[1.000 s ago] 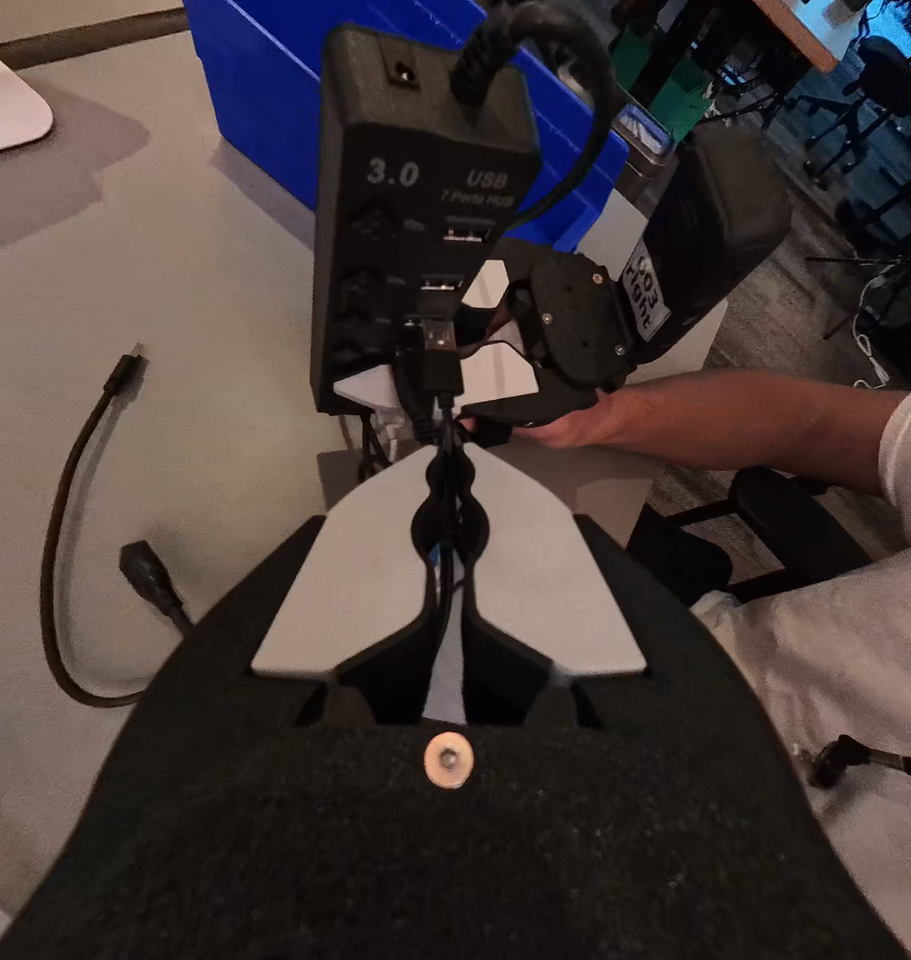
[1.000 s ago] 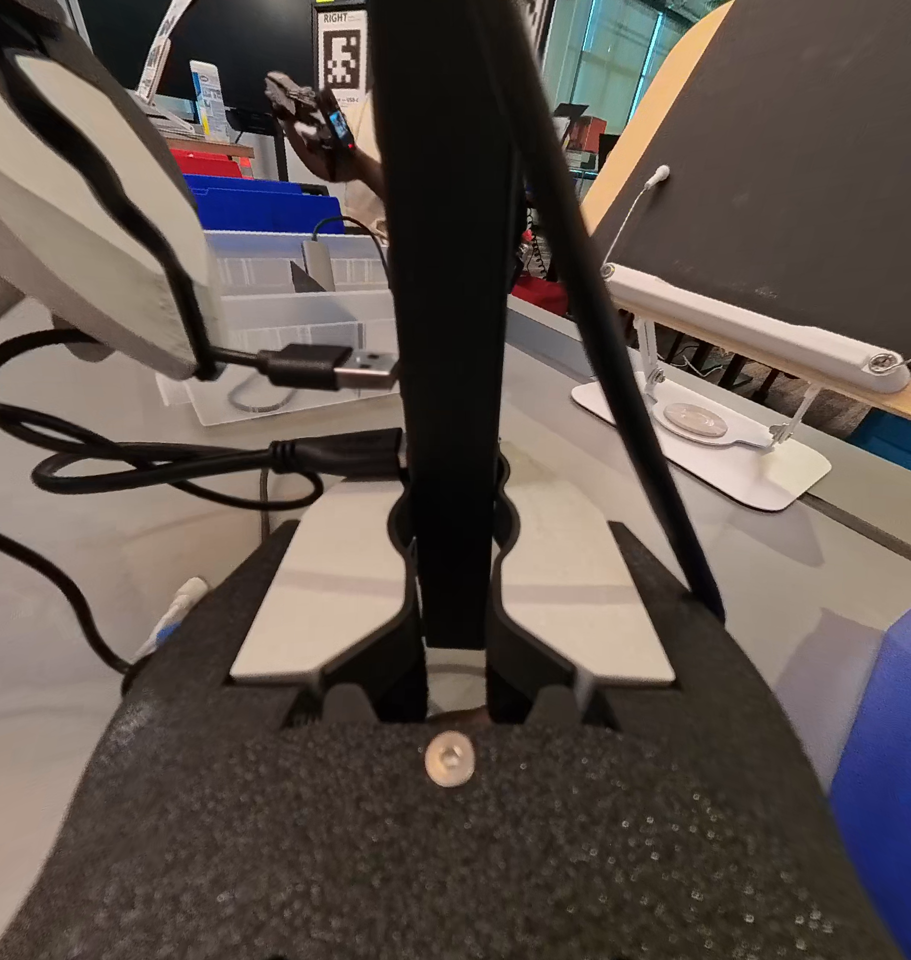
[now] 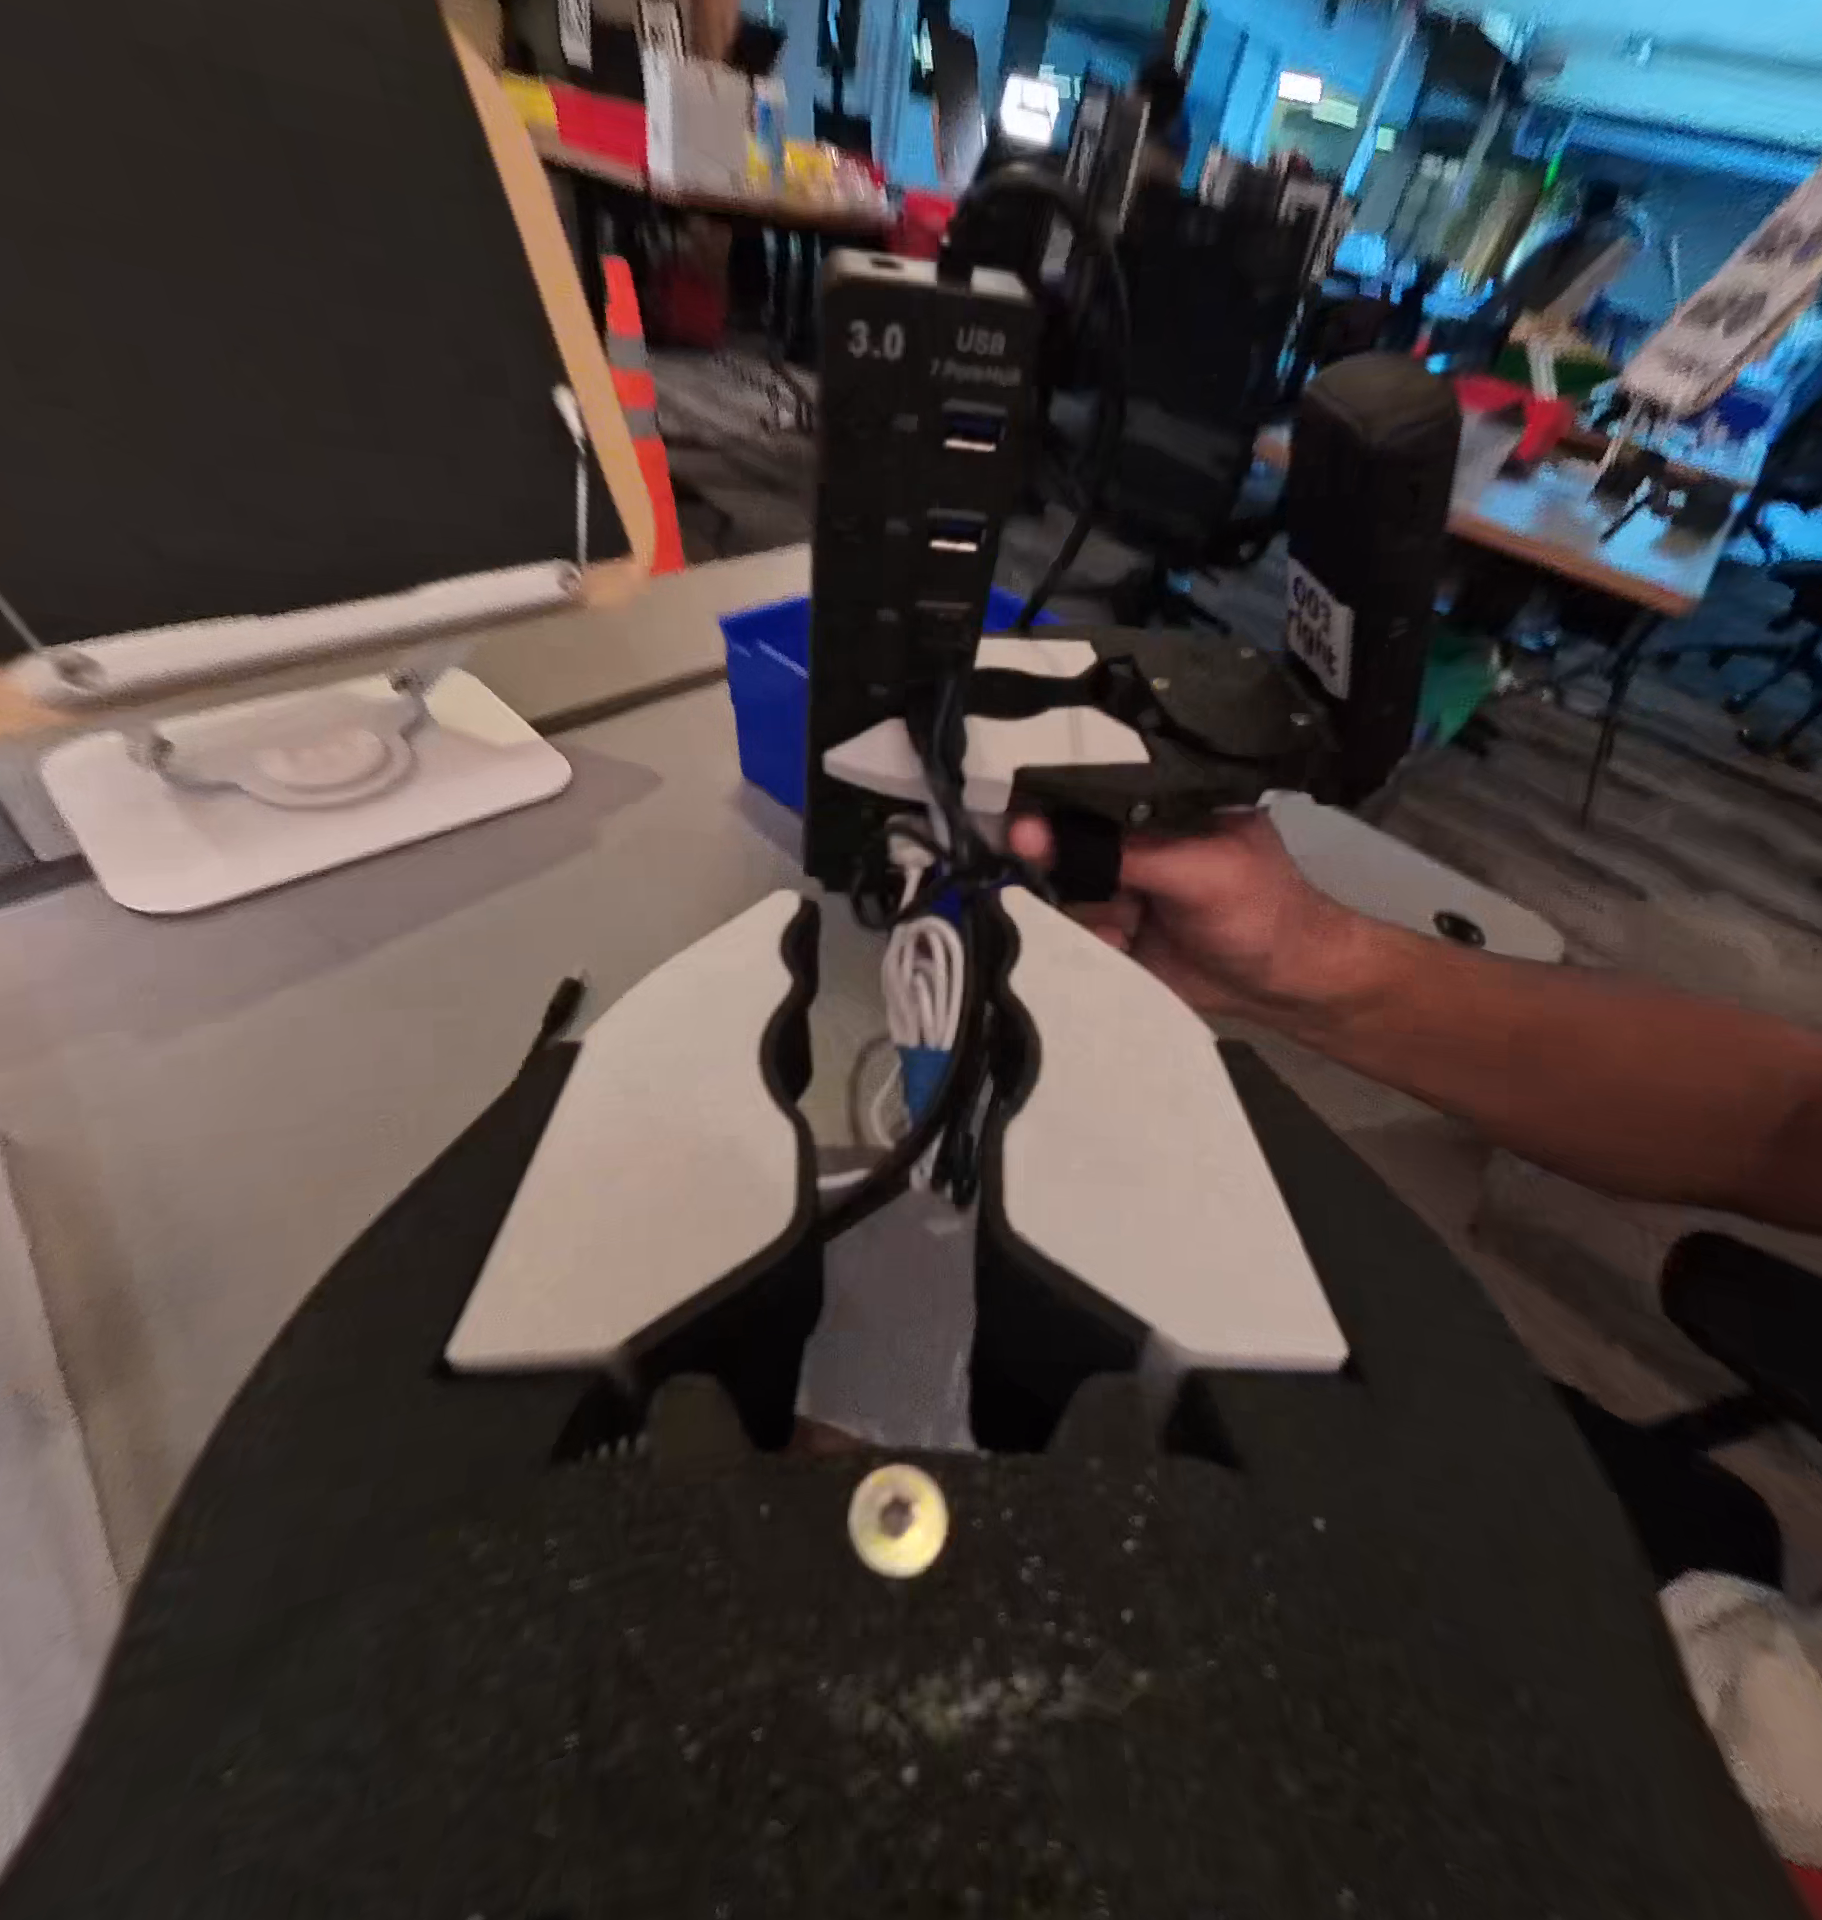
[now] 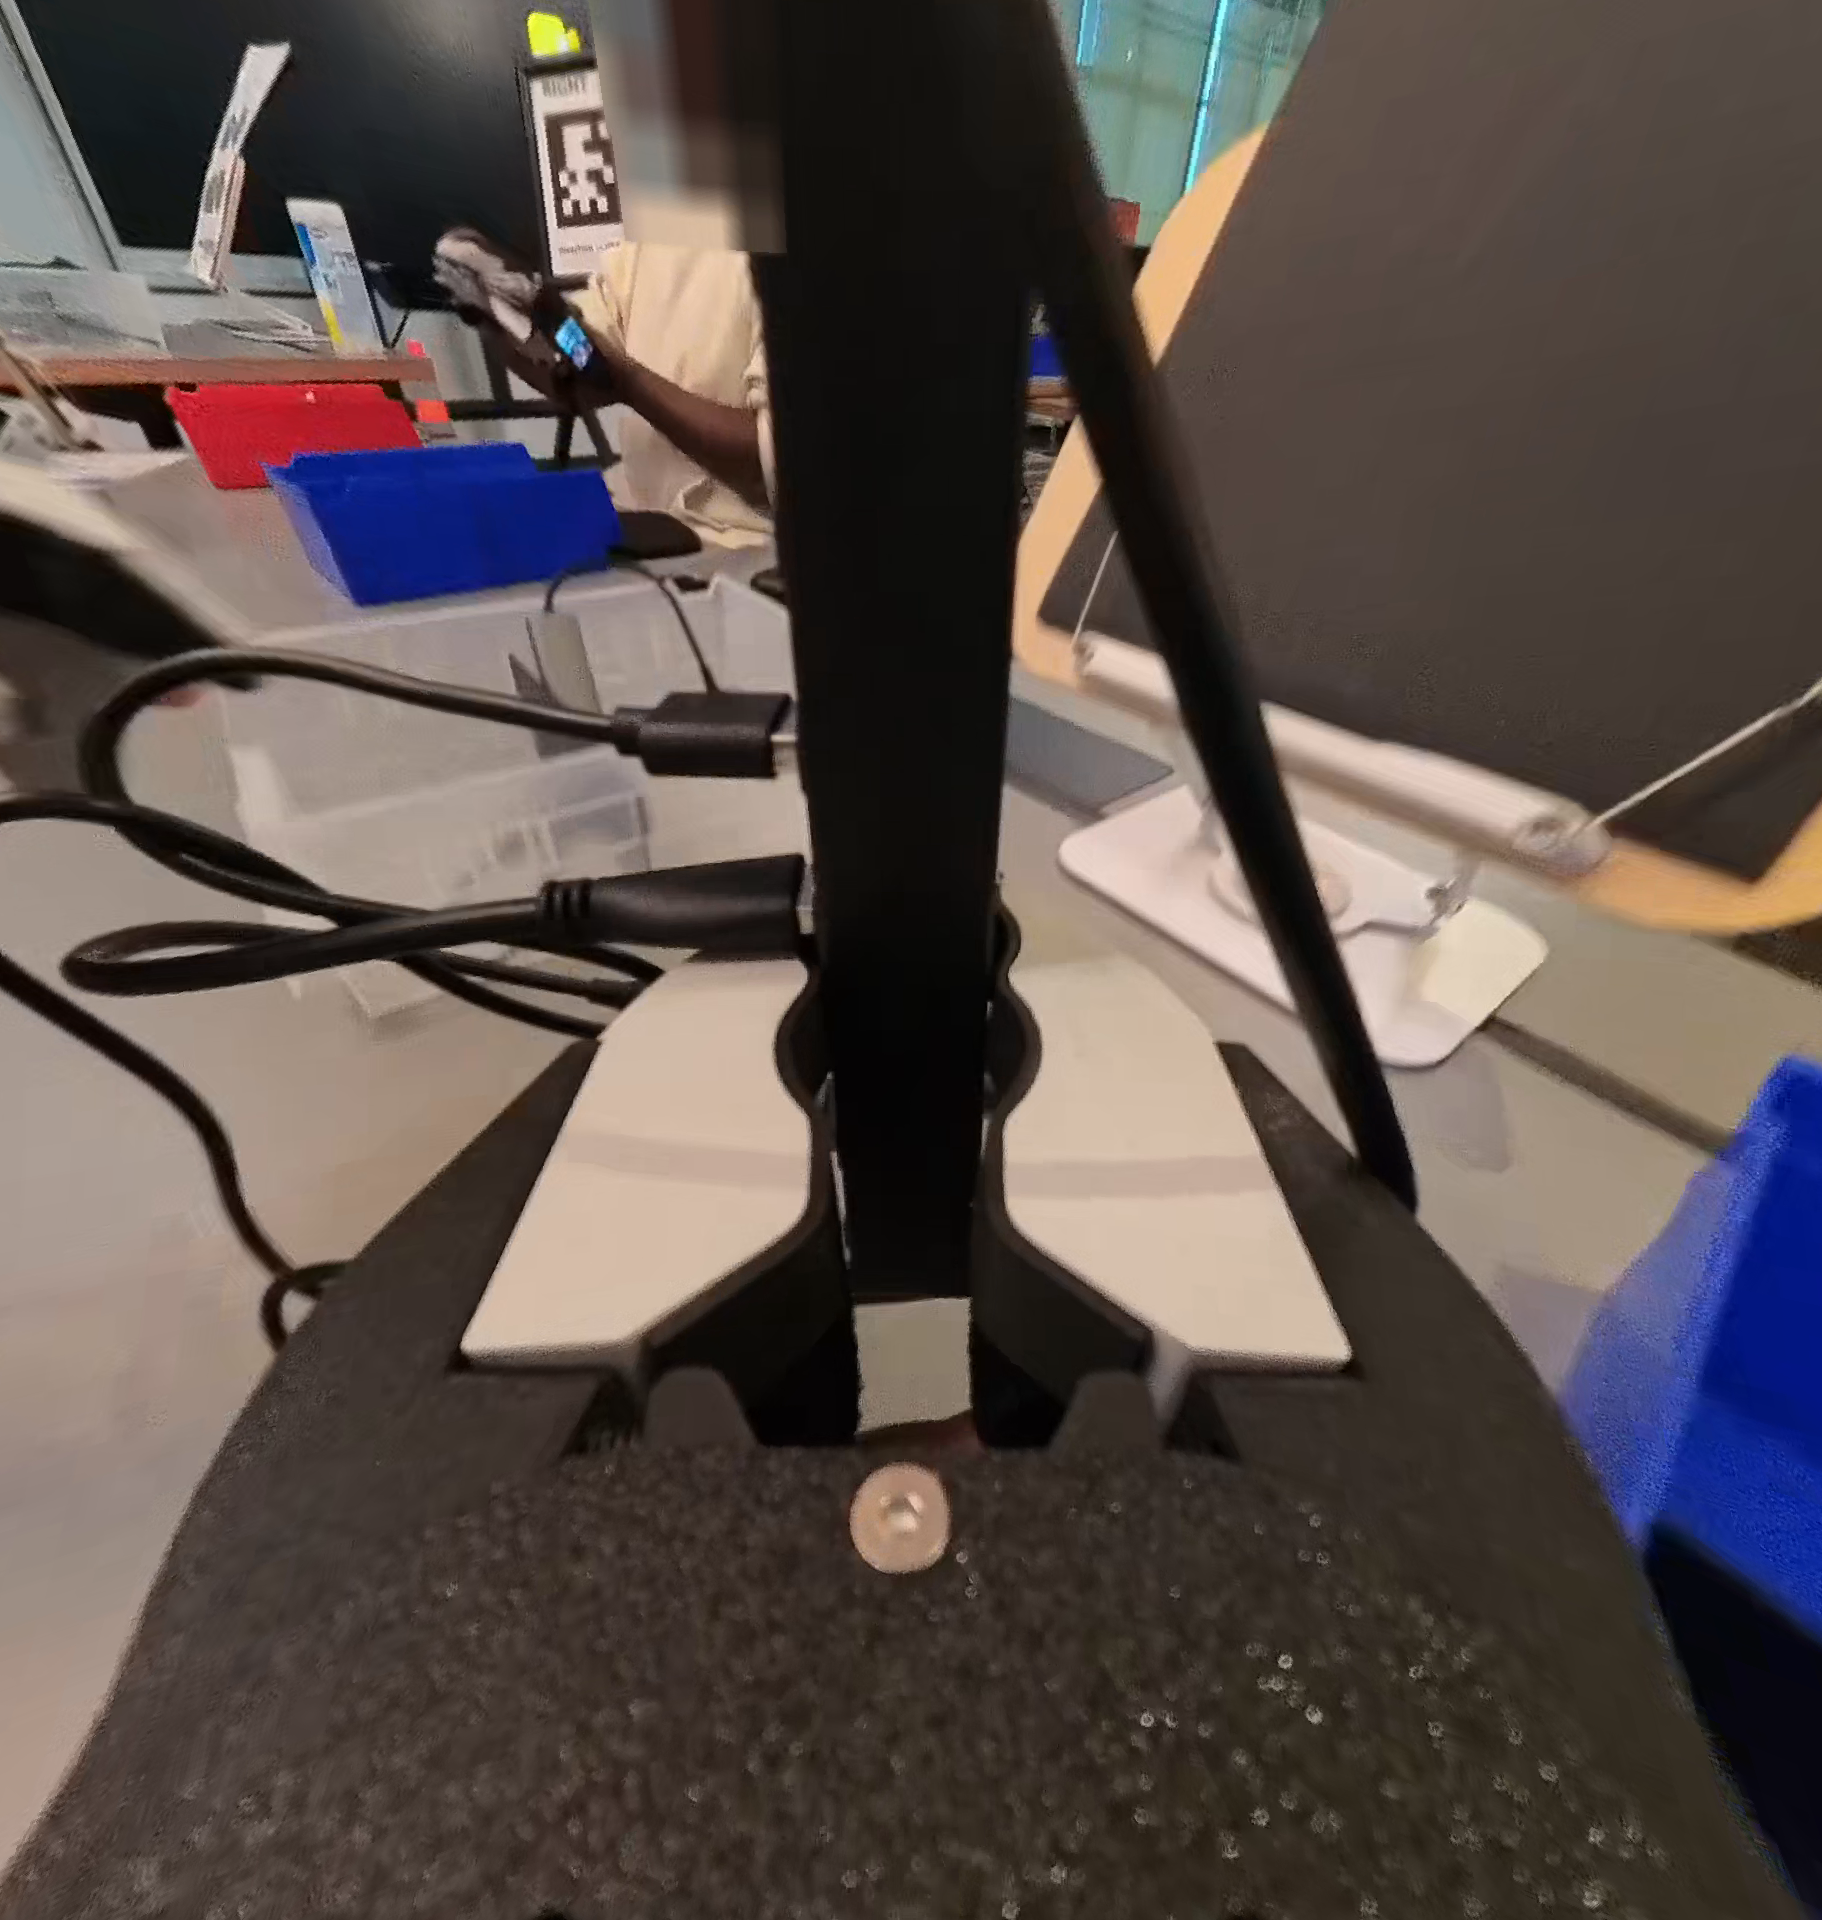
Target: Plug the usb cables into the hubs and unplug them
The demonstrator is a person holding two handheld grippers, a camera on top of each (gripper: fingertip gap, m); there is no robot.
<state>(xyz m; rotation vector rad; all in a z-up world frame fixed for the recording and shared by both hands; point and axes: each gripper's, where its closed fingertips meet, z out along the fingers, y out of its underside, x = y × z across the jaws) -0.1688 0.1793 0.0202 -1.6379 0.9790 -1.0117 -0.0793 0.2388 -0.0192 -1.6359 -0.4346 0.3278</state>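
Hub [image 4: 902, 727] upright in right gripper [image 4: 905, 1029], top cut off.

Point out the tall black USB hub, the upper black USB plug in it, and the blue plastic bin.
Tall black USB hub [image 3: 912, 582]: left wrist view, front face.
Upper black USB plug [image 4: 704, 732]: right wrist view, plug housing.
Blue plastic bin [image 4: 450, 525]: right wrist view, front wall.

**Where the writing was**

The black hub [image 3: 917, 499] had pale letters and a number printed near its top. A white sticker [image 3: 1317, 634] with dark print sat on the right gripper [image 3: 917, 717]. A white sign [image 4: 583, 166] far back had a black square code and tiny print. A hanging board [image 3: 1759, 270] had big marks, too blurry to read.
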